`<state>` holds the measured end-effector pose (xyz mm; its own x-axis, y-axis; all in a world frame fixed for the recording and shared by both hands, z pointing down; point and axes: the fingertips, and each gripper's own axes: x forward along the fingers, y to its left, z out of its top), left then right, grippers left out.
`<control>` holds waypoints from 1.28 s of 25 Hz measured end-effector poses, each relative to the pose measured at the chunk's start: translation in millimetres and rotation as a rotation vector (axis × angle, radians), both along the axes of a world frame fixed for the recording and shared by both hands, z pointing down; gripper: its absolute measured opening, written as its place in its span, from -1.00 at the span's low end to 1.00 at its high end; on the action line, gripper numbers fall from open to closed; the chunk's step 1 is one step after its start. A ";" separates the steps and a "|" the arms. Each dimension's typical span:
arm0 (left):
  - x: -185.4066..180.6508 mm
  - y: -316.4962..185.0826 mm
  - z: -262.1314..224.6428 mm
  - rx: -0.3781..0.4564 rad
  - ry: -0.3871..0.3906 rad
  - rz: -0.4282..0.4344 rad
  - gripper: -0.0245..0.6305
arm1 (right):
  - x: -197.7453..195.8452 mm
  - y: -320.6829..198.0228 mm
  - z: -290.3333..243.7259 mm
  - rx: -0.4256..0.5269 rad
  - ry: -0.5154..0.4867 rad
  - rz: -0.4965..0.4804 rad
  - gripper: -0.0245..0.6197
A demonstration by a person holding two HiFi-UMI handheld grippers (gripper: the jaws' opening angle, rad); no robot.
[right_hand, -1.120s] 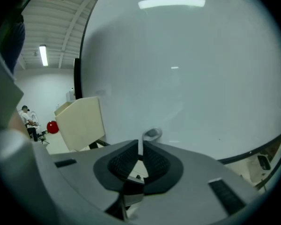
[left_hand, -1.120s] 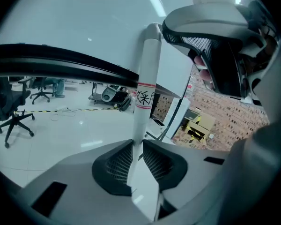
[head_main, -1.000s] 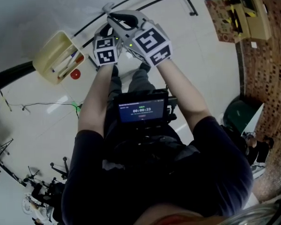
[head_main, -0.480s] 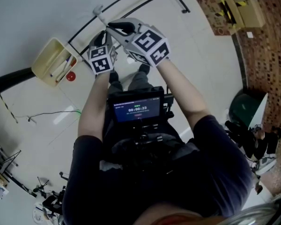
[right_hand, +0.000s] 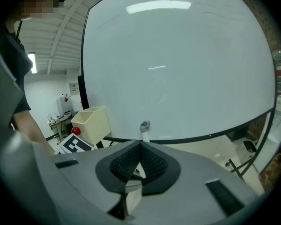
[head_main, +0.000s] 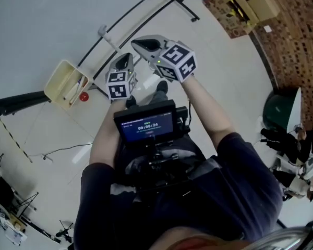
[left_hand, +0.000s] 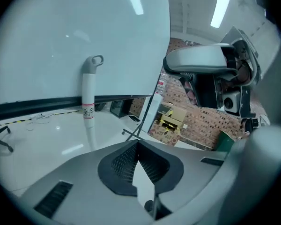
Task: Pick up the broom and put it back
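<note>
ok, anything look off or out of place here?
Nothing stands out. The broom handle stands upright by the whiteboard, the cream bin beside it sits level, and nothing is spilled on the floor.

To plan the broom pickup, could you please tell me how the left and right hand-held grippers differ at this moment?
The broom handle stands straight ahead of the right hand-held gripper, but off to the left of the left hand-held gripper. In the head view the right one reaches further forward; the left one sits back, nearer the cream bin. Both have just closed shut, with nothing between their jaws.
</note>
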<state>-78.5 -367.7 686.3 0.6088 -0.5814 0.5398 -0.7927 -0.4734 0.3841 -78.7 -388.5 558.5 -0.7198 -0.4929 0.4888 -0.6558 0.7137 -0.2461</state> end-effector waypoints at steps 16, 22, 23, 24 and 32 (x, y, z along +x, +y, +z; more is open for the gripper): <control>-10.8 93.6 -2.4 -0.199 0.096 -0.044 -0.93 | 47.6 128.6 63.9 -0.345 -0.127 0.101 -0.90; 94.4 124.5 -86.9 -0.127 0.149 0.047 -0.93 | 185.0 191.1 -0.1 -0.315 -0.118 0.212 -0.90; 116.1 131.6 -104.2 -0.113 0.157 0.067 -0.93 | 212.2 203.8 -14.3 -0.310 -0.114 0.233 -0.90; 132.9 137.9 -119.0 -0.101 0.165 0.087 -0.93 | 233.9 215.4 -25.9 -0.304 -0.107 0.252 -0.90; 205.5 182.3 -183.0 -0.032 0.164 0.199 -0.93 | 333.7 280.1 -78.0 -0.265 -0.145 0.392 -0.90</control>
